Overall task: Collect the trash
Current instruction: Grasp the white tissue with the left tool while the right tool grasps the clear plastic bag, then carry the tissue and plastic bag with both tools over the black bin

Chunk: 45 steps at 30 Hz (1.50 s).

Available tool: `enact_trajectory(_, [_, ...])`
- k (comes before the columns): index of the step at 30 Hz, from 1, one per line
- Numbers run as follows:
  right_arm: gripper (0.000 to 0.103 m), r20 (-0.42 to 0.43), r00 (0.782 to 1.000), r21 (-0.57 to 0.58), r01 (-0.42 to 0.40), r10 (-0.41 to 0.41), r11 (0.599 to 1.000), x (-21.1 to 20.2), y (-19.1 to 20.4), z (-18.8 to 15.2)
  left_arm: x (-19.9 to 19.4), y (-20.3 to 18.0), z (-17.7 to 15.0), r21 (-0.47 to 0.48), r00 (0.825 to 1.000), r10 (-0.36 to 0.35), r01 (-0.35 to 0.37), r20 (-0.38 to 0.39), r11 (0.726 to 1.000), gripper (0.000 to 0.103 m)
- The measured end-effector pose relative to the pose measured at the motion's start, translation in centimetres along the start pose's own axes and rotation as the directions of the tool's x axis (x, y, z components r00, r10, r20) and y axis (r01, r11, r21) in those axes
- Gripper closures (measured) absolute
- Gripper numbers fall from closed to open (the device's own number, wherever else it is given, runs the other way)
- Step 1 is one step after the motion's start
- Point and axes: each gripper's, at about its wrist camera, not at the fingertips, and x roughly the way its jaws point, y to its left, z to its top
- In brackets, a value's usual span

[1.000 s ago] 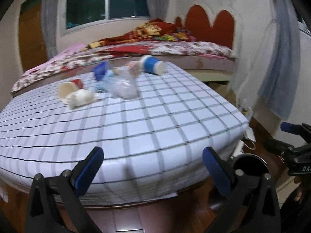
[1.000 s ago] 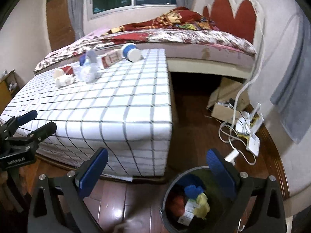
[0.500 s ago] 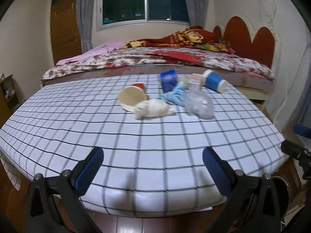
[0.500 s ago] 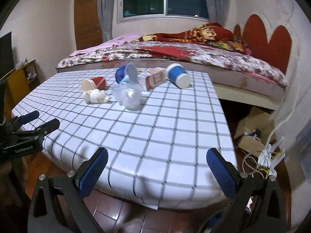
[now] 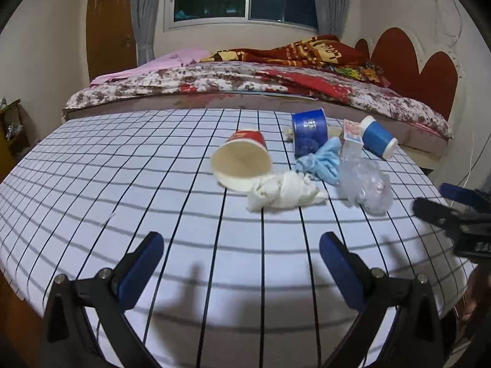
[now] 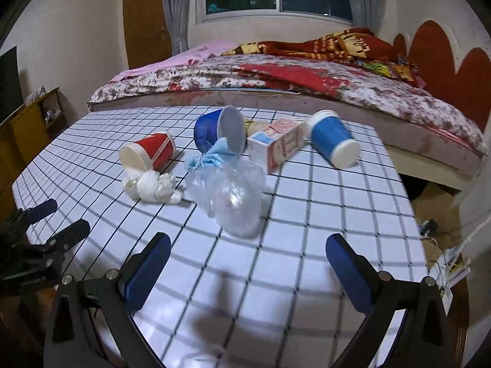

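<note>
Both the left gripper [image 5: 241,259] and the right gripper [image 6: 248,260] hovered wide and empty short of the trash heaped mid-table [image 5: 122,184], where grabbing the flimsy plastic bag [image 6: 228,196] might roll the red cup [image 6: 147,155] away.

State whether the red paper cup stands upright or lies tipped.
Tipped: the red paper cup lies on its side on the checked table, its open mouth facing the cameras.

We see tipped cups: a red cup [image 6: 150,153] and two blue cups [image 6: 333,142]. Beside them lie a crumpled tissue [image 6: 153,187], a clear bag [image 6: 230,196] and a carton [image 6: 277,145].
</note>
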Motion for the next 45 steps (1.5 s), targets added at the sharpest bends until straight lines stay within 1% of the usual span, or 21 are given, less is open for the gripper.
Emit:
enact_trajectory(3, [0.005, -0.021, 1.000, -0.012, -0.008, 0.007, 1.000, 2.3, 0.5, 1.1, 1.5, 0.3, 0.9, -0.013, 1.000, -0.004, 0.004, -0.010, 1.000, 0.001])
enact_trajectory(6, [0.007, -0.037, 0.999, -0.018, -0.007, 0.007, 1.000, 4.3, 0.8, 1.9, 2.9, -0.1, 1.4, -0.011, 0.999, -0.022, 0.022, -0.032, 1.000, 0.001])
enact_trajectory(9, [0.014, -0.059, 0.998, -0.010, -0.017, 0.016, 1.000, 6.2, 0.5, 2.4, 4.0, -0.4, 1.8, -0.007, 0.998, -0.040, 0.039, -0.043, 0.999, 0.004])
enact_trajectory(12, [0.018, -0.070, 0.997, -0.008, -0.027, 0.027, 1.000, 7.4, 0.2, 2.7, 5.1, -0.6, 2.5, -0.022, 0.996, -0.064, 0.063, -0.062, 0.998, 0.006])
enact_trajectory(15, [0.026, -0.081, 0.996, -0.006, -0.043, 0.043, 0.999, 8.3, -0.1, 2.9, 6.5, -1.0, 3.0, -0.018, 0.993, -0.079, 0.077, -0.088, 0.997, 0.007])
enact_trajectory(17, [0.027, -0.091, 0.994, 0.001, -0.056, 0.056, 0.998, 8.9, -0.3, 3.0, 7.2, -1.3, 3.3, -0.024, 0.991, -0.085, 0.083, -0.105, 0.996, 0.007])
enact_trajectory(20, [0.029, -0.091, 0.994, 0.010, -0.065, 0.066, 0.998, 9.4, -0.6, 3.2, 7.8, -2.1, 3.5, -0.017, 0.989, -0.072, 0.070, -0.126, 0.997, 0.007])
enact_trajectory(22, [0.038, -0.095, 0.992, 0.015, -0.077, 0.078, 0.997, 9.7, -0.8, 3.2, 8.0, -2.3, 3.7, -0.019, 0.990, -0.064, 0.062, -0.127, 0.998, 0.008])
enact_trajectory(23, [0.040, -0.099, 0.991, 0.020, -0.084, 0.086, 0.996, 9.9, -0.9, 3.3, 8.2, -2.5, 3.7, -0.016, 0.990, -0.052, 0.051, -0.134, 0.999, 0.010])
enact_trajectory(25, [0.052, -0.103, 0.989, 0.030, -0.102, 0.105, 0.994, 10.0, -1.1, 3.3, 8.6, -2.5, 3.7, -0.026, 0.987, -0.057, 0.054, -0.149, 0.998, 0.020])
enact_trajectory(26, [0.053, -0.102, 0.989, 0.033, -0.109, 0.112, 0.994, 10.0, -1.2, 3.3, 8.7, -2.4, 3.6, -0.035, 0.986, -0.059, 0.054, -0.157, 0.998, 0.024])
enact_trajectory(28, [0.055, -0.101, 0.987, 0.033, -0.119, 0.122, 0.992, 9.9, -1.3, 3.2, 8.7, -2.3, 3.5, -0.043, 0.985, -0.065, 0.059, -0.158, 0.997, 0.039])
enact_trajectory(29, [0.056, -0.101, 0.987, 0.034, -0.122, 0.125, 0.992, 9.7, -1.4, 3.1, 8.6, -2.3, 3.6, -0.046, 0.985, -0.066, 0.060, -0.157, 0.997, 0.041])
enact_trajectory(30, [0.057, -0.101, 0.987, 0.035, -0.125, 0.128, 0.992, 9.6, -1.5, 3.0, 8.6, -2.2, 3.5, -0.051, 0.985, -0.076, 0.069, -0.154, 0.996, 0.047])
enact_trajectory(31, [0.058, -0.099, 0.987, 0.038, -0.127, 0.130, 0.991, 9.5, -1.6, 2.9, 8.3, -2.1, 3.4, -0.056, 0.985, -0.087, 0.079, -0.148, 0.995, 0.050])
enact_trajectory(33, [0.059, -0.095, 0.986, 0.042, -0.133, 0.136, 0.990, 9.1, -1.8, 2.7, 7.9, -2.1, 3.1, -0.052, 0.986, -0.087, 0.081, -0.141, 0.995, 0.053])
enact_trajectory(36, [0.059, -0.089, 0.987, 0.041, -0.129, 0.133, 0.991, 8.6, -1.9, 2.2, 6.7, -2.2, 2.5, -0.036, 0.989, -0.096, 0.092, -0.117, 0.995, 0.054])
enact_trajectory(38, [0.059, -0.082, 0.988, 0.047, -0.130, 0.133, 0.990, 8.1, -2.1, 2.0, 6.2, -2.2, 2.1, -0.029, 0.989, -0.101, 0.098, -0.110, 0.995, 0.056])
enact_trajectory(45, [0.060, -0.054, 0.991, 0.050, -0.116, 0.119, 0.992, 5.8, -2.3, 1.0, 4.4, -2.3, 1.4, -0.018, 0.991, -0.111, 0.110, -0.081, 0.994, 0.057])
